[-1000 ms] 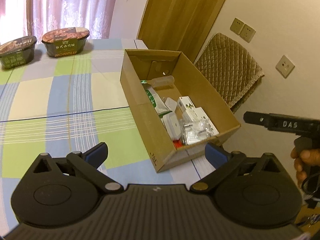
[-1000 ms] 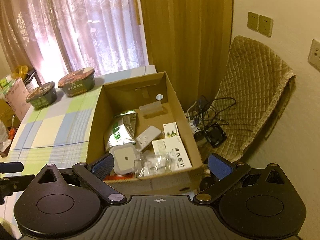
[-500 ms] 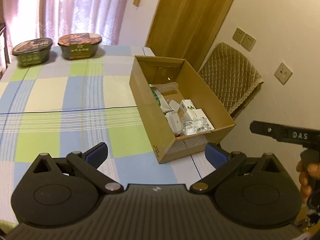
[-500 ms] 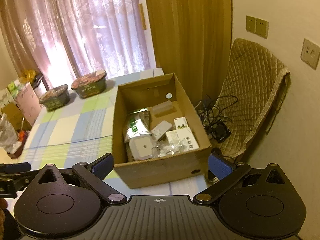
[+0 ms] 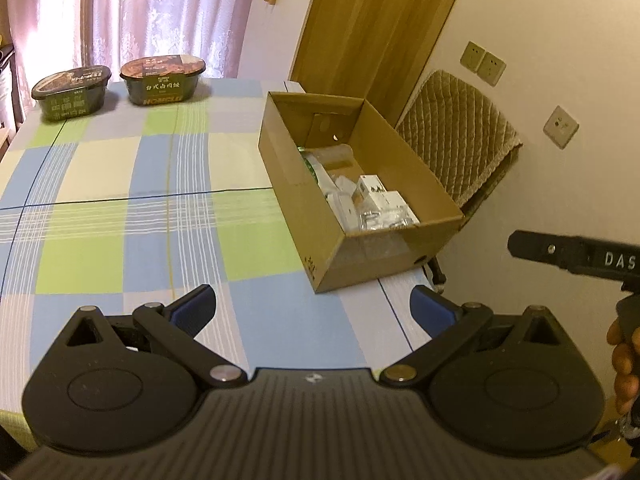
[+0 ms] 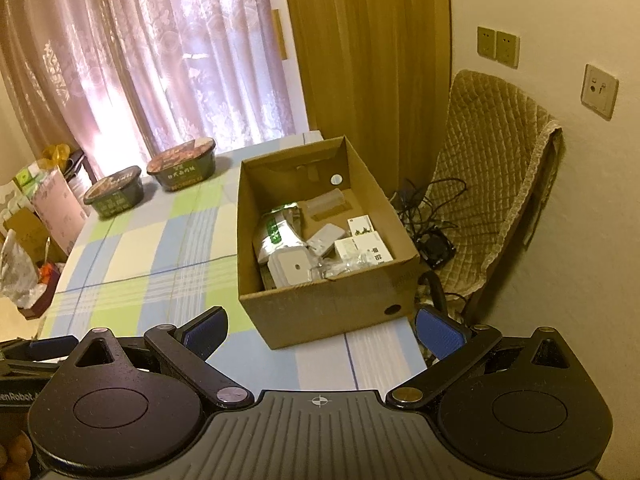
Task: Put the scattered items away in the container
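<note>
An open cardboard box (image 5: 400,248) (image 6: 320,312) stands at the right edge of the checked tablecloth. Inside it lie a green and silver pouch (image 6: 278,232), white cartons (image 5: 376,192) (image 6: 362,246), a white square device (image 6: 294,268) and clear plastic packets (image 5: 380,220). My left gripper (image 5: 314,308) is open and empty, held above the cloth short of the box. My right gripper (image 6: 322,328) is open and empty too, hovering in front of the box's near wall. Part of the right tool (image 5: 576,256) and a hand (image 5: 624,360) show in the left wrist view.
Two dark instant-noodle bowls (image 5: 162,80) (image 5: 72,92) sit at the table's far end by the curtain. A quilted chair (image 6: 492,184) with cables (image 6: 432,220) stands right of the table. Bags and boxes (image 6: 44,216) crowd the floor at left.
Both grippers have drawn back and up from the box, which now looks smaller and farther off. Both stay open and empty.
</note>
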A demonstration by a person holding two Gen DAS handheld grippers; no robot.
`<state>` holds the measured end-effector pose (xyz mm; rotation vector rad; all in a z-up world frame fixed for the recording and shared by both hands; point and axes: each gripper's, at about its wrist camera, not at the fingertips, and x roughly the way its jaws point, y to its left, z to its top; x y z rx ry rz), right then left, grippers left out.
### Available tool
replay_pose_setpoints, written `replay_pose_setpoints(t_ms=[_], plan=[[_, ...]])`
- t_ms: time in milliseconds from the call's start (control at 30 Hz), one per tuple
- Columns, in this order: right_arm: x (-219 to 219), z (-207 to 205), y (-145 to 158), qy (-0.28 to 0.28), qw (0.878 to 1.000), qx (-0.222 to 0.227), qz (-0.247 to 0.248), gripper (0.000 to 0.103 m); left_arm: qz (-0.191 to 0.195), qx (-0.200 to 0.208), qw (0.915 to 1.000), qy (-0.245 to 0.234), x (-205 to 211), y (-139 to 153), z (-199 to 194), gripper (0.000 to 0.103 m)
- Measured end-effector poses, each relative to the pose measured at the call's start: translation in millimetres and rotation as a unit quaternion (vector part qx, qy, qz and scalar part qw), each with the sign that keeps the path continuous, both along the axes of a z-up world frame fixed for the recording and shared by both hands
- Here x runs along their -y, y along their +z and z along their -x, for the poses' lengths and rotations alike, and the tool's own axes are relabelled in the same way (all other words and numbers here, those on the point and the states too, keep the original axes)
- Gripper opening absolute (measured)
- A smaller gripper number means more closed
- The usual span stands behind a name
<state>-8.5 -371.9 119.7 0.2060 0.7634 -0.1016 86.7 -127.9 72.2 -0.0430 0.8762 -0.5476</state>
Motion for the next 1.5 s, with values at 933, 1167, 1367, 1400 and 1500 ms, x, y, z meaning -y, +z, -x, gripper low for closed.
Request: replay_pose_setpoints(t_ms=[933,1167,1367,1400,1500], plan=[[-21,22,-3,0.002,1.0,-0.018,0.018,0.103,0.003,0.032,0.9995,0.001,1,12,21,0.101],[-24,27,-7,0.002,1.0,-0.021,0.016,0.103,0.015,0.035,0.9991,-0.019,4,12,23,0.101],[-24,28,-5,0.0,1.0,-0.018,0.018,0.103,-0.002,0.036,0.9991,-0.023,9,9,25,0.101],[-24,29,-5,0.0,1.0,-0.017,0.018,0.103,-0.006,0.034,0.9992,-0.022,10,8,24,0.101],[-24,29,-5,0.0,1.0,-0.016,0.016,0.103,-0.002,0.026,0.9994,-0.024,11,8,25,0.101]])
